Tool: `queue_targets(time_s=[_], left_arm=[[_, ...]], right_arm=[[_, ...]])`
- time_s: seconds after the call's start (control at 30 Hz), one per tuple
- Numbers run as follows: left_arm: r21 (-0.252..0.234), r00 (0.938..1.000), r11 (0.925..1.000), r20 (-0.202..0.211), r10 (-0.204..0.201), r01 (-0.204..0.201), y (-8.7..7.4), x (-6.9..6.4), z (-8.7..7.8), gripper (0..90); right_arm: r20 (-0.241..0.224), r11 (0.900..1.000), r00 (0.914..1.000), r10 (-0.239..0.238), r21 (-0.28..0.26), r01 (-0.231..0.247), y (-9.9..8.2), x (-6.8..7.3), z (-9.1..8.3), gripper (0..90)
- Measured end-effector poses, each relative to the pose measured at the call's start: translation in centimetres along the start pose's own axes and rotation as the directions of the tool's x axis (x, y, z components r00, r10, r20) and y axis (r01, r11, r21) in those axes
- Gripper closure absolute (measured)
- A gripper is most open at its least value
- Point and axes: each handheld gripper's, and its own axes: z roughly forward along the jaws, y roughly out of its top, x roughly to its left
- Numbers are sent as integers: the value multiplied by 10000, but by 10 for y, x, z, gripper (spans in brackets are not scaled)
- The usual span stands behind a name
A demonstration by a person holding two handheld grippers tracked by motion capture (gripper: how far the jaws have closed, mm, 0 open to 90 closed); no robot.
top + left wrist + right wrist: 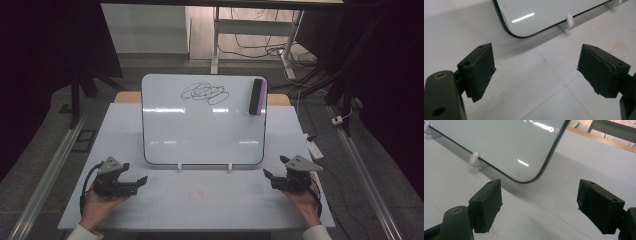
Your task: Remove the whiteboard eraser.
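Waiting at the near edge of the table point(150, 210), both grippers empty, whiteboard scribble not yet wiped.

The left gripper point(136, 182) and right gripper point(272, 177) rest with jaws wide apart, holding nothing. The whiteboard point(200, 135) stands tilted on two white clips point(179, 166); the scribble point(205, 93) remains near its top, and the eraser point(257, 96) sits on the board's upper right corner, well apart from both grippers. Judged progress: nothing started. Open tabletop lies between grippers and board; the board's lower corners are near each gripper.

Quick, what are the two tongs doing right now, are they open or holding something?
Left tongs: open, holding nothing, resting near the whiteboard.
Right tongs: open, holding nothing.
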Motion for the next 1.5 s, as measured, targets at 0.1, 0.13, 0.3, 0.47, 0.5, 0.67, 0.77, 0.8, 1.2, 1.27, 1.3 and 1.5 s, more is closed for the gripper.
queue_targets(time_s=[0.1,0.13,0.3,0.47,0.5,0.67,0.77,0.8,1.2,1.27,1.3,1.5], left_arm=[[-1,10000,10000,51,-42,42,-1,1,0,149],[-1,10000,10000,51,-42,42,-1,1,0,149],[-61,9998,9999,143,-139,139,1,1,1,150],[-33,9998,9999,186,-100,101,2,0,2,152],[-35,9998,10000,186,-75,75,2,-1,2,152],[-81,9998,9999,185,-117,119,2,-1,1,153],[-38,9996,9999,241,-118,119,1,-2,2,156],[4,9996,9999,250,-114,114,1,-3,3,156],[92,9996,9999,271,-59,56,1,-4,5,156],[87,9996,10000,264,-51,49,0,-5,4,157],[100,9996,9999,262,-54,51,0,-5,5,157],[122,9996,9999,288,-22,18,0,-4,5,157]], right_arm=[[30,10000,10000,61,22,-61,0,1,0,202],[26,10000,10000,46,45,-46,0,1,0,203],[-27,10000,10000,70,8,-70,5,4,-1,212],[32,9988,9993,360,-339,-358,15,7,-8,222],[86,9982,9990,434,-423,-430,18,8,-9,225],[139,9957,9981,593,-718,-582,39,14,-12,235],[113,9950,9983,569,-827,-558,53,16,-10,235],[114,9947,9983,569,-868,-557,57,17,-9,235],[389,9876,9949,935,-1305,-877,106,15,2,251],[589,9868,9935,975,-1352,-888,115,15,5,258],[618,9857,9929,1012,-1416,-917,120,14,6,262],[967,9803,9864,1329,-1595,-1165,150,6,17,280]])
